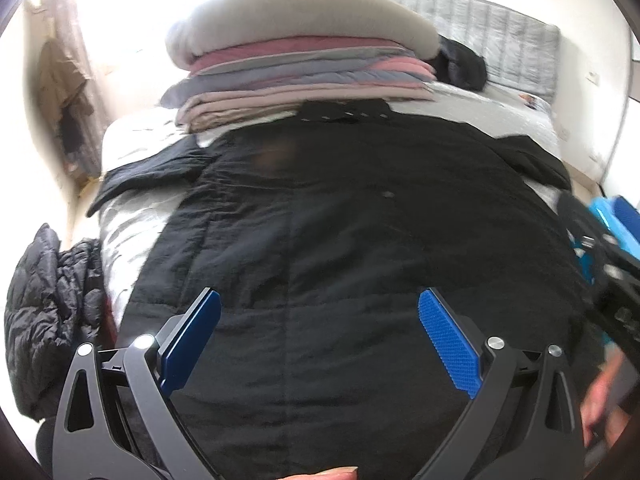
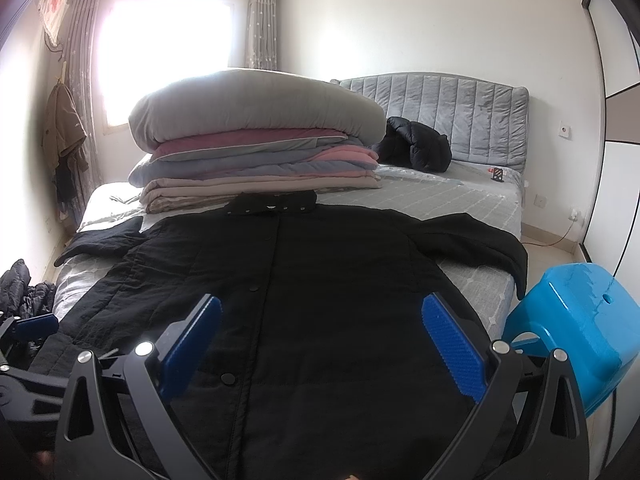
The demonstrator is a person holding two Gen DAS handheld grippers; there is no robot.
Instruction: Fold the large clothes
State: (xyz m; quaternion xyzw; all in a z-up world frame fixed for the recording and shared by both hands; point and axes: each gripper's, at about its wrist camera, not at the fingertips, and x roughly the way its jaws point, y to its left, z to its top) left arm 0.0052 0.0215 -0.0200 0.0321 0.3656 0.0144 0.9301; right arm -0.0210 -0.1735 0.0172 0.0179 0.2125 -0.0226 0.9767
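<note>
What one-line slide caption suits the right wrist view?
Open right hand-held gripper above a black coat spread flat on the bed.

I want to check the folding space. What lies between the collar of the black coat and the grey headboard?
In the right wrist view, a stack of folded quilts lies behind the black coat collar; past it, bare mattress reaches the headboard.

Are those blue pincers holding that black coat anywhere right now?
No, nothing is held. The left gripper and the right gripper are both open above the black coat, which lies spread flat on the bed.
</note>
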